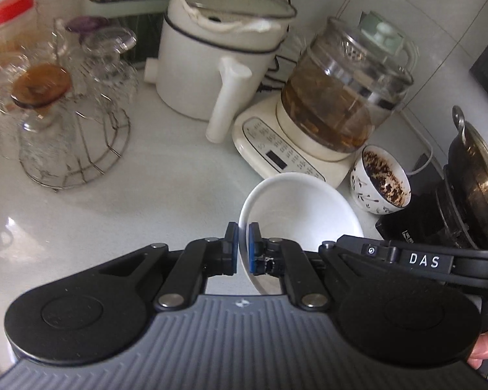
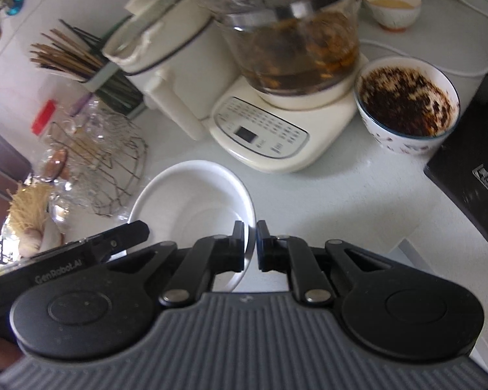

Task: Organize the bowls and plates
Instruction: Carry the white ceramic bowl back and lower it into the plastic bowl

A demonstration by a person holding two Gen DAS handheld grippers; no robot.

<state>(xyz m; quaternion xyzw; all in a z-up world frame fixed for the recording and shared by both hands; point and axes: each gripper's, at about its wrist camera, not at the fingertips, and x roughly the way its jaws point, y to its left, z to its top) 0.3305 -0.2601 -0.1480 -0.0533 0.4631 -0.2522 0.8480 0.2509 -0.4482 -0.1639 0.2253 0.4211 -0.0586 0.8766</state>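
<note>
Both grippers are on the white bowl [image 1: 301, 209] now! The left gripper [image 1: 243, 248] has its jaws pinched tight on the bowl's left rim, one blue pad outside and one inside. The right gripper [image 2: 250, 247] has its jaws clamped on the opposite rim. The bowl hangs tilted between the two grips, over the white desk [image 1: 146, 195]. Just beyond the jaws sits the glass kettle [image 1: 348, 97] on its cream base, and to the right of it the patterned bowl [image 2: 406, 104], crusted with dark residue.
</note>
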